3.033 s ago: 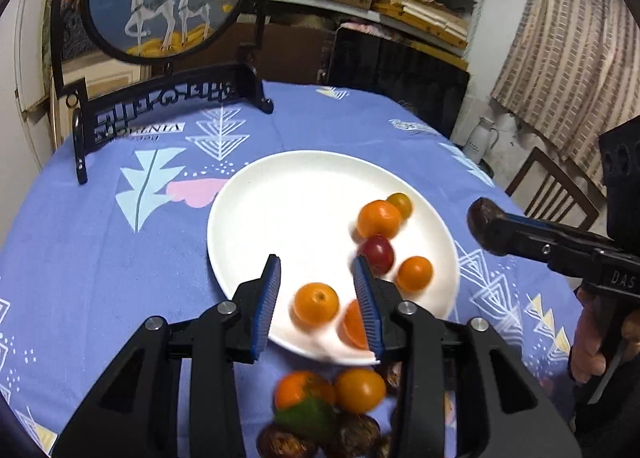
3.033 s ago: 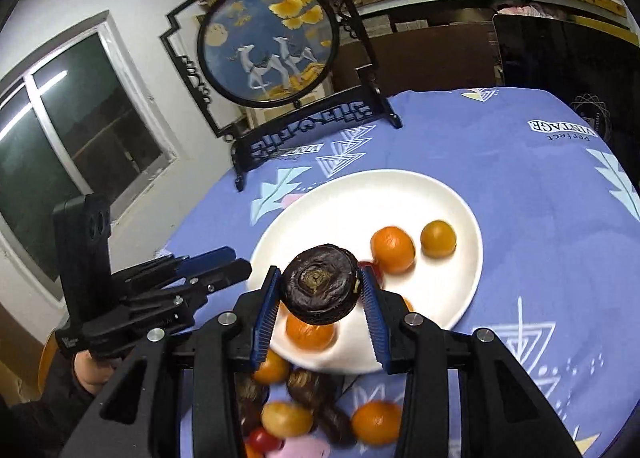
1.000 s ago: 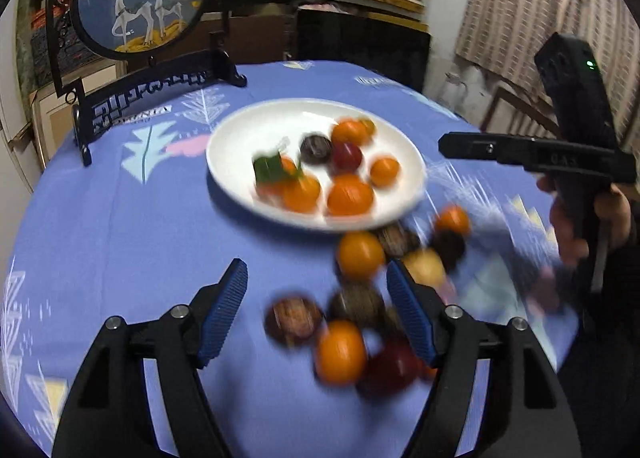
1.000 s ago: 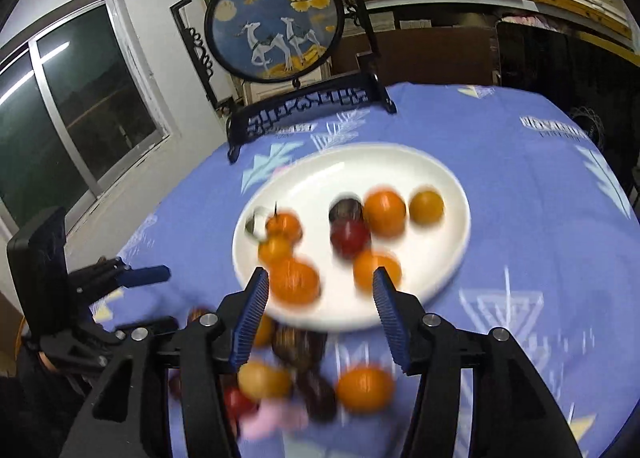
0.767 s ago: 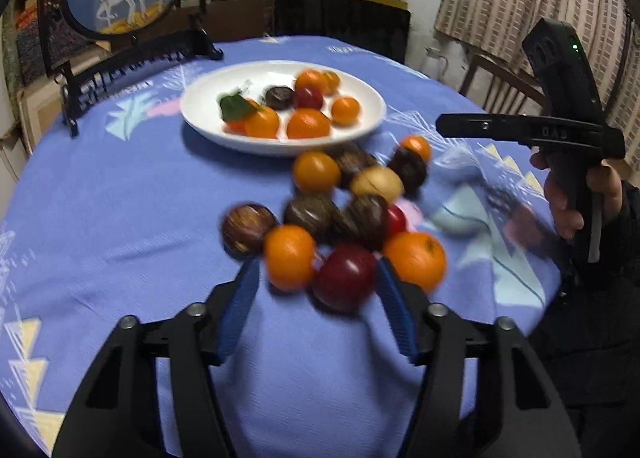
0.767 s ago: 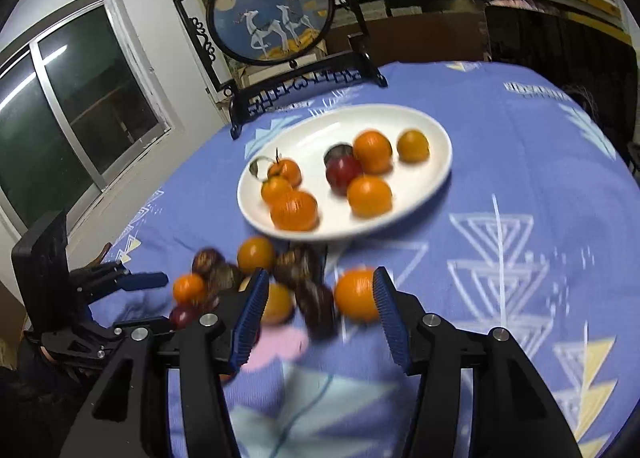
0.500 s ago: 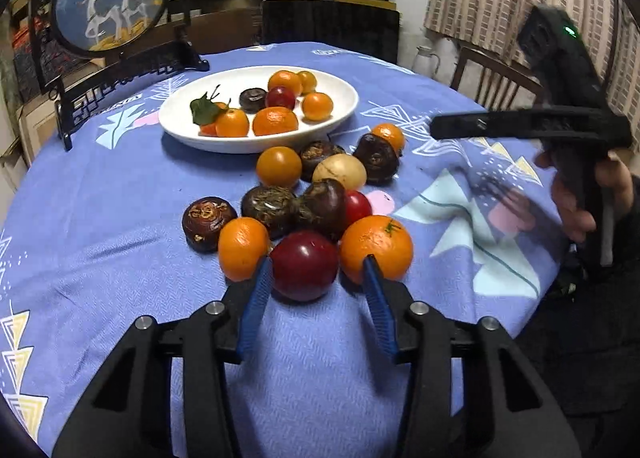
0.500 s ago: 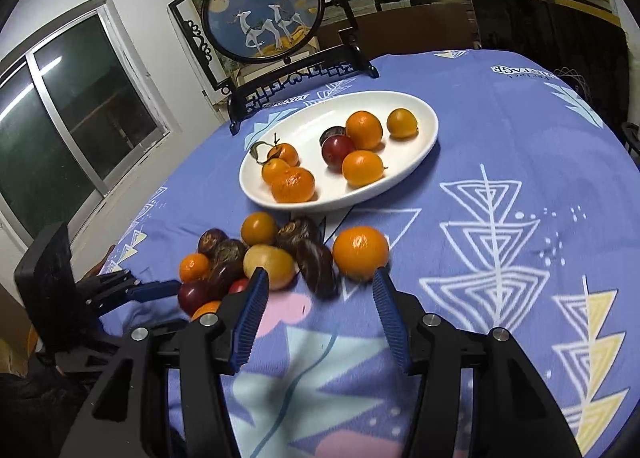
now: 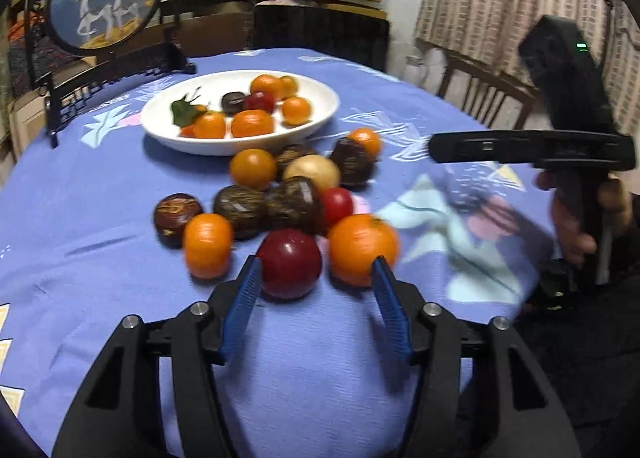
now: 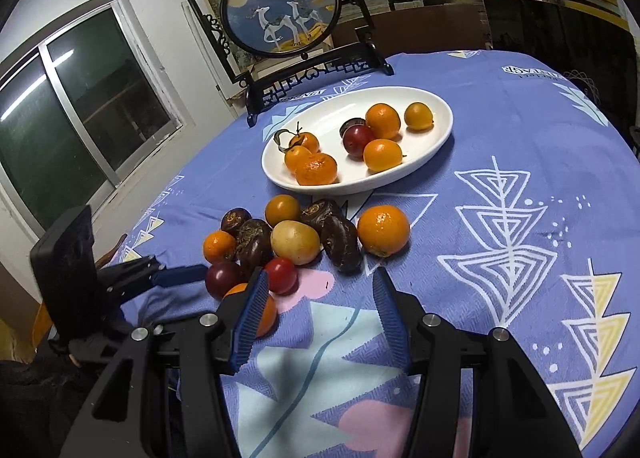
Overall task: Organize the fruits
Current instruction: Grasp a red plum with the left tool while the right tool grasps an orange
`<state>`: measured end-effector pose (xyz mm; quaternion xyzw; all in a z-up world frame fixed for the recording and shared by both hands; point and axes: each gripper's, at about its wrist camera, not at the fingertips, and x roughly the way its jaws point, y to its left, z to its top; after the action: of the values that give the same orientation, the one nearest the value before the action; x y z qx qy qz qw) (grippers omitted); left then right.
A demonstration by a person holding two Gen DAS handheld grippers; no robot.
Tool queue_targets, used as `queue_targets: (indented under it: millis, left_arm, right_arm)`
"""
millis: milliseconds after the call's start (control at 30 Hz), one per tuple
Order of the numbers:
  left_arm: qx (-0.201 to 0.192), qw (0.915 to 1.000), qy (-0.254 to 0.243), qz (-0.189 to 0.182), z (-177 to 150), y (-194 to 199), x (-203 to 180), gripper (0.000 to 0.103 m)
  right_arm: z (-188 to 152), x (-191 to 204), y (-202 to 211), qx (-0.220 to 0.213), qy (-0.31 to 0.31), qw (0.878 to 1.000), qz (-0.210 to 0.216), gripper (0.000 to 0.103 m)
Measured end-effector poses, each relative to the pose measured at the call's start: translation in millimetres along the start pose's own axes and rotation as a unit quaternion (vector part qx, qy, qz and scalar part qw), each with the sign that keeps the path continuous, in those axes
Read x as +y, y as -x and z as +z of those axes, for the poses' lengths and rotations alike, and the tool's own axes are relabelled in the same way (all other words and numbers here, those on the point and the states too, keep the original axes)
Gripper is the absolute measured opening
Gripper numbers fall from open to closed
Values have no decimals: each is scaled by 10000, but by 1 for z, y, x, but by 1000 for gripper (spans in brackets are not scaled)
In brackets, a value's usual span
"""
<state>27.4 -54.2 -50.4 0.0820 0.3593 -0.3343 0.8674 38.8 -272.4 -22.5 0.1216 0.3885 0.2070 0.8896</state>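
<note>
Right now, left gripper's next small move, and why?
Probably ease the left gripper forward around the dark red fruit, then close. Its jaws are opening, the fruit sits just at the fingertips, not yet gripped, and the white plate has room.

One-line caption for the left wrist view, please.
Left gripper, jaws opening, frames a dark red fruit at the near edge of a fruit pile before the plate.

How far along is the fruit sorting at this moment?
Partly done: several oranges, a red fruit and a dark one already sit in the white plate. In hand: nothing; the left tool is opening around the dark red fruit, and the right tool is open and empty. Left: the pile of about a dozen fruits on the tablecloth.
</note>
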Motion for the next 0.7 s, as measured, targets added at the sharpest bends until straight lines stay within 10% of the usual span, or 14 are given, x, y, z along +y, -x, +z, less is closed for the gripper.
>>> queue_targets:
  millis: [433,700]
  left_arm:
    - [399,9981,344,323,0,-26,24,57]
    - [302,9986,342,270,8,-36,13,38]
  right_arm:
    - [-4,-6,0,30,-146,9999,70,54]
    - [-9,1,0,94,-9,9999,102,54]
